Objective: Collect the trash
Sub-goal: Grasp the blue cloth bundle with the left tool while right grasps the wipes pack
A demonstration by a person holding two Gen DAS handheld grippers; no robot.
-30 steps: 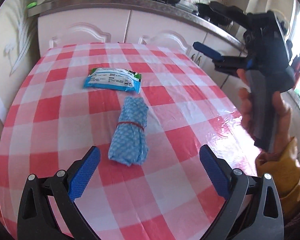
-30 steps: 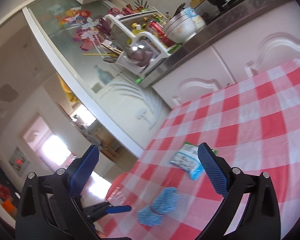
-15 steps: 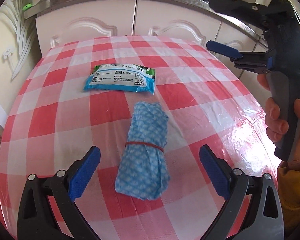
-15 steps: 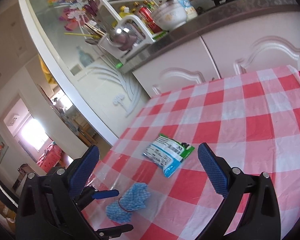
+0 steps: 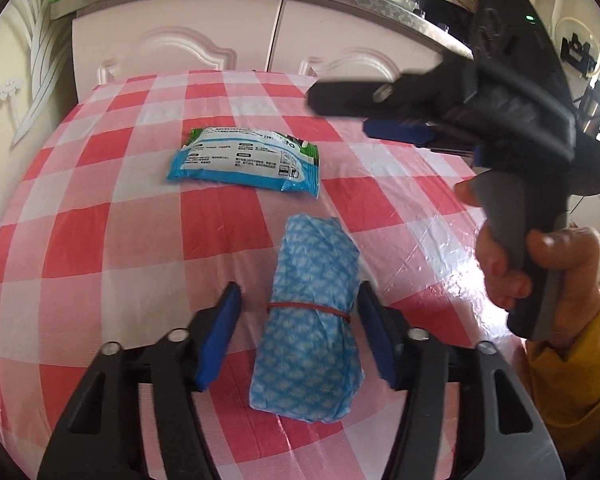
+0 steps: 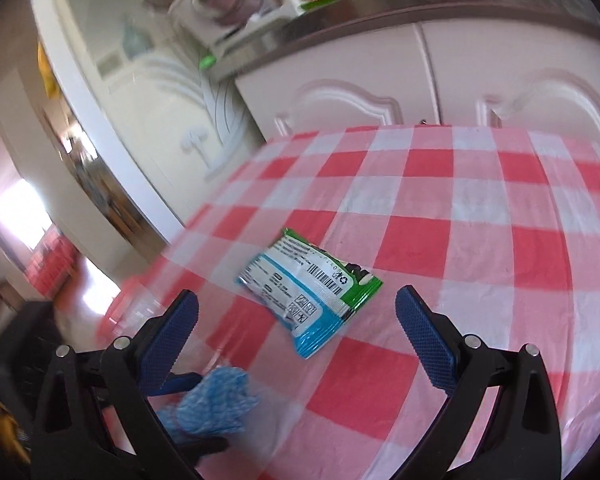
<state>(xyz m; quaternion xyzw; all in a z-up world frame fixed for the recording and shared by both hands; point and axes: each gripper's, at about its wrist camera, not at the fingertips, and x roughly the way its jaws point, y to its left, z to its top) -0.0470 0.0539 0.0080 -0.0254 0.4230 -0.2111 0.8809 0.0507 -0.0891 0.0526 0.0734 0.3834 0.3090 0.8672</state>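
On the left of the checked table [image 5: 100,240], nothing sits but bare cloth. Toward the middle lies a flat blue-and-white packet [image 5: 246,162] with a green end, well clear of the table edge. Just nearer the camera is a blue patterned bundle [image 5: 312,320], rolled up and bound by a red rubber band [image 5: 308,307].

The left gripper [image 5: 298,326] straddles that bundle at the band. Its jaws have just been closing and now stand narrow, the bundle between them; the right pad looks to touch the cloth, while a small gap shows beside the left pad, so the grip does not look complete.

Further right, a hand [image 5: 536,256] in a yellow sleeve holds the right gripper [image 6: 296,332]. Its own camera shows its jaws wide, with nothing in them, pointing toward the packet.

What could go wrong: the bundle is soft, so a squeeze on loose folds rather than the banded waist may let it slump or slide out on lifting. The tablecloth looks glossy, so the thin packet could skid ahead of a pad instead of being pinched. The two grippers work close together and could knock each other.

No bin or bag for the trash is in view, so I cannot tell where these things go.
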